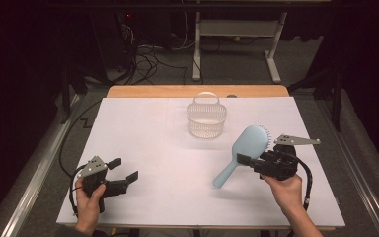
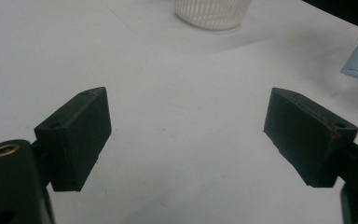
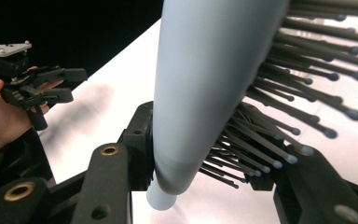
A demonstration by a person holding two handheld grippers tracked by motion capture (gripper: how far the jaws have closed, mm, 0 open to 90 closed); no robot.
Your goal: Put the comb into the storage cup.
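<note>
The right gripper (image 1: pixel 243 160) has its fingers (image 3: pixel 142 140) clamped on the light blue hairbrush (image 1: pixel 244 148), at the lower part of the head where it narrows to the handle, and holds it tilted above the white surface (image 1: pixel 143 128), near the white basket (image 1: pixel 207 117). The brush looks light and stiff, but its smooth plastic back may slip and the bristles bend, so I think the neck is the best place to hold. The left gripper (image 1: pixel 126 169) rests low with its fingers (image 2: pixel 77 137) wide apart and empty.
</note>
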